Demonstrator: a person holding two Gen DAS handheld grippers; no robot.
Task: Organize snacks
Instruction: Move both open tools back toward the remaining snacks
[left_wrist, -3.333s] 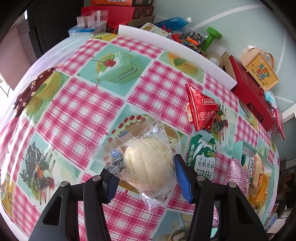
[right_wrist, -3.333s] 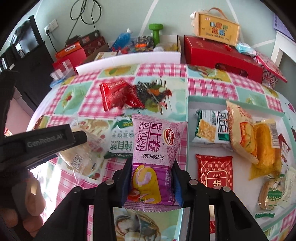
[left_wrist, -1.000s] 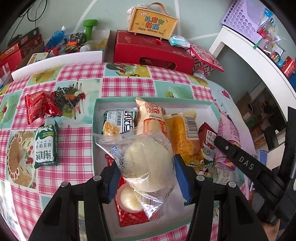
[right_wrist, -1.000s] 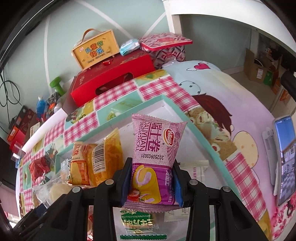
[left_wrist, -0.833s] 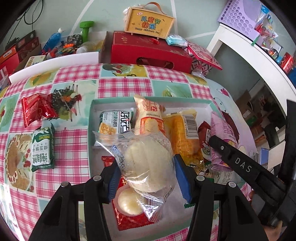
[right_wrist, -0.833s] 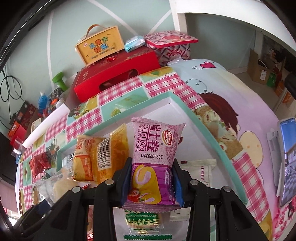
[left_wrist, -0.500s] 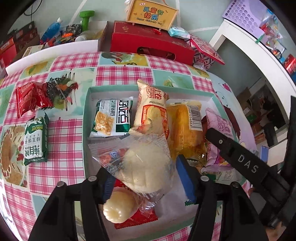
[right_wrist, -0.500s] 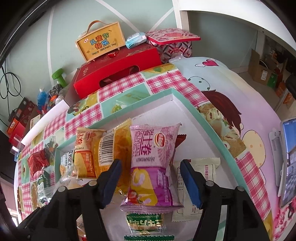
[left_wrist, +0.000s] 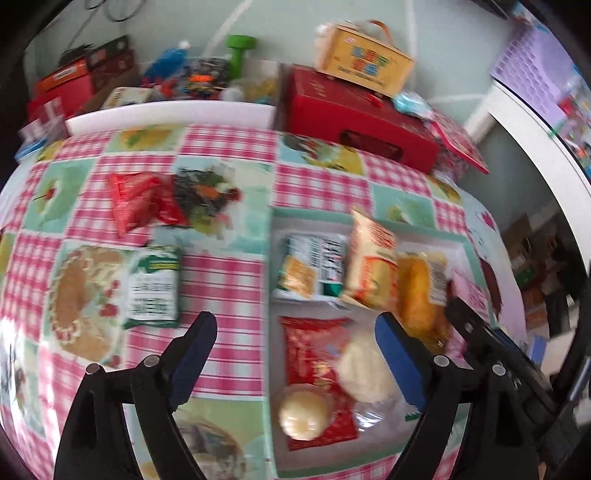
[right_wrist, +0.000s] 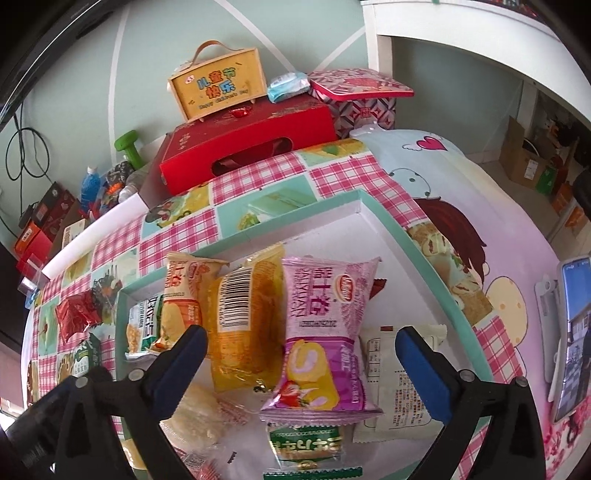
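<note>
Blue-padded left gripper (left_wrist: 295, 343), angled steeply down, jaws just opened wide, nothing gripped; its clear-wrapped bun (left_wrist: 364, 373) lies in the tray (left_wrist: 369, 216), lower centre, blurred by motion. Right gripper (right_wrist: 301, 349), likewise angled down, jaws just spread fully; pink Swiss-roll packet (right_wrist: 321, 339) lies loose between them in the tray, overlapping a yellow packet (right_wrist: 243, 321). Lower-edge packets are cut off.

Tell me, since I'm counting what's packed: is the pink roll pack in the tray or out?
In. The pink roll pack lies inside the tray, on other snacks. The right gripper, whose jaws have just been opening, no longer touches it.
</note>
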